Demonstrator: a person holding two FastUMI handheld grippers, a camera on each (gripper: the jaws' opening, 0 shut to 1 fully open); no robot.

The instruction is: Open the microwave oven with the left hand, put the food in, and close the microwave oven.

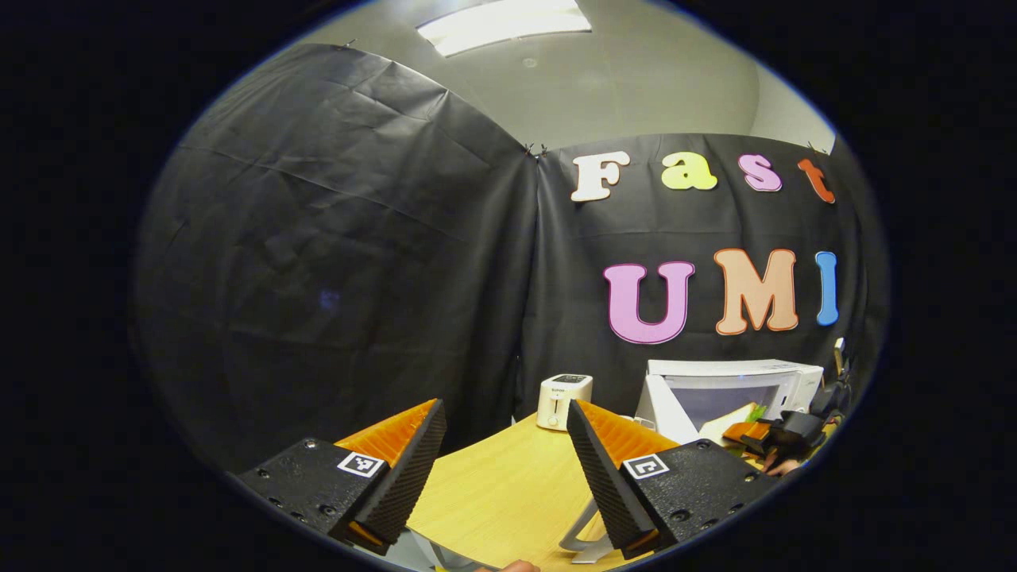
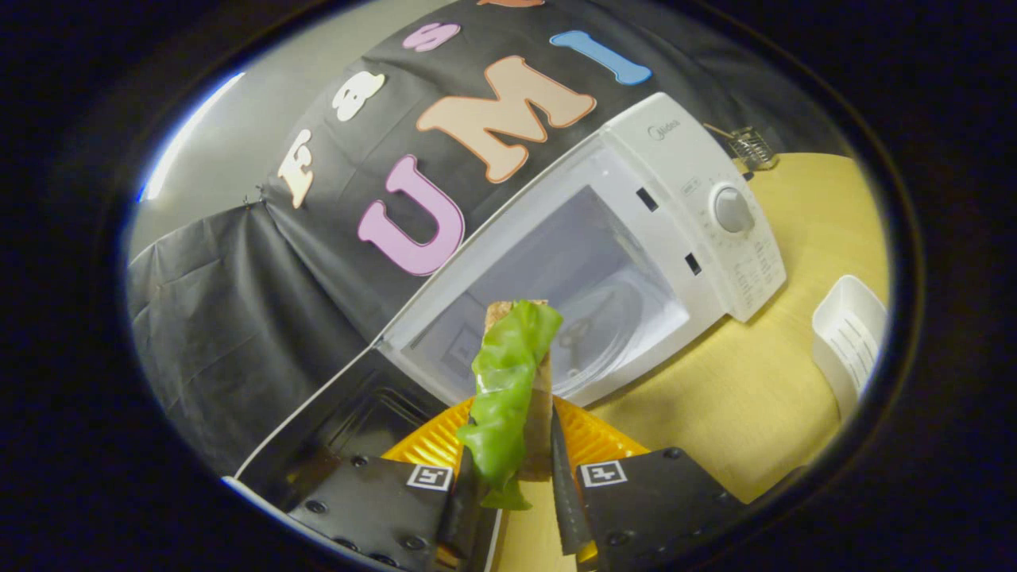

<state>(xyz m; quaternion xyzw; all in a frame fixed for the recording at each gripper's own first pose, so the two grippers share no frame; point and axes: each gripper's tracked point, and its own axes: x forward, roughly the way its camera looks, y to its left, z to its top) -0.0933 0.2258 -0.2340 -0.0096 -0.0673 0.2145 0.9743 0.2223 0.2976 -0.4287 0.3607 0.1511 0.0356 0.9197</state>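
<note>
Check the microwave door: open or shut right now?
Open. In the right gripper view the microwave door is swung aside, baring the cavity and turntable. The sandwich, held in the right gripper, is still outside.

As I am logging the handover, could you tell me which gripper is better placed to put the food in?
Right. The right gripper is shut on the sandwich, facing the open microwave. The left gripper is open, holding nothing.
</note>
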